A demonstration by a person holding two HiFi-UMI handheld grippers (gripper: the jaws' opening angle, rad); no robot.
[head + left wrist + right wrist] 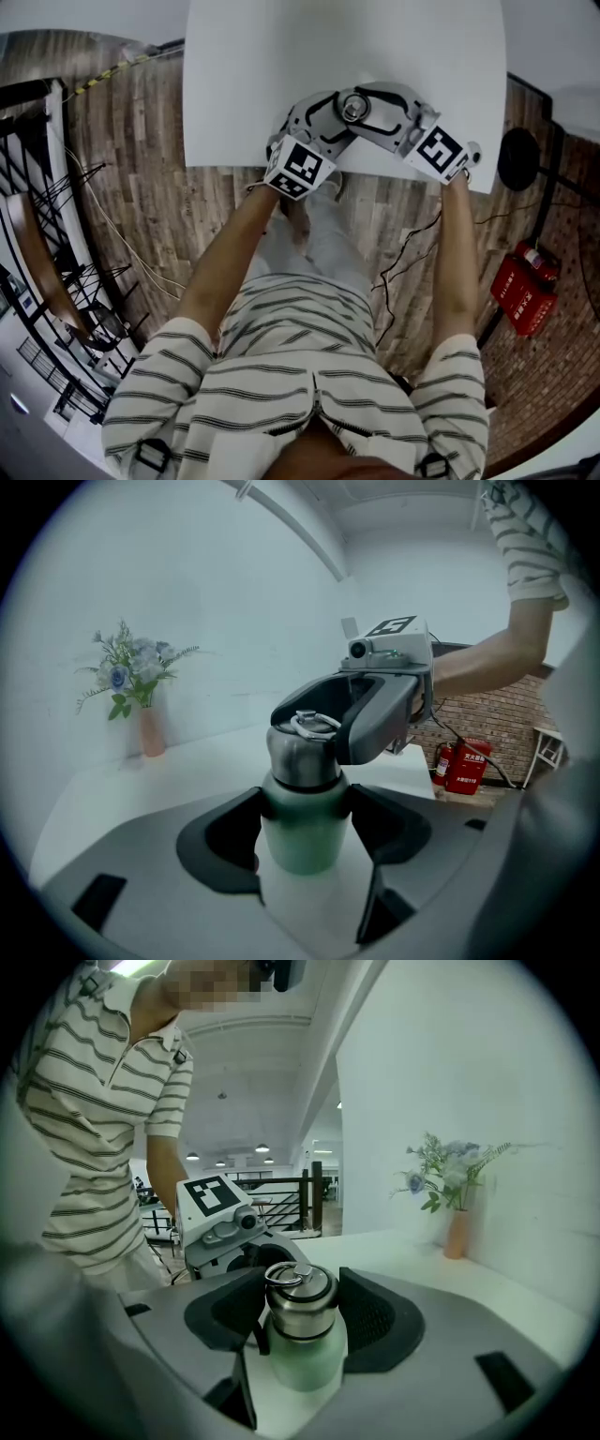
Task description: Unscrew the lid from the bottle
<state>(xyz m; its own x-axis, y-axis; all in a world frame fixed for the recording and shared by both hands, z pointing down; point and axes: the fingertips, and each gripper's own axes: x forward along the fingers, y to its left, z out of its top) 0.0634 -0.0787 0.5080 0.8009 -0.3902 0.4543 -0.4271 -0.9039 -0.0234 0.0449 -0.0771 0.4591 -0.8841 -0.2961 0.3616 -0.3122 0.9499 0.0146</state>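
Left gripper (307,819) fingers are pinching bottle (300,850) body, lower centre | right gripper (300,1316) fingers are clamping lid (301,1303) | lid is not off yet, unscrewing is remaining.

At the white counter's (281,84) near edge, the left hand-held gripper (330,114) and right hand-held gripper (377,105) meet from either side around the bottle (349,113). Only its metal lid (354,107) shows. A red fire extinguisher (525,291) lies on the floor, off the near right corner.
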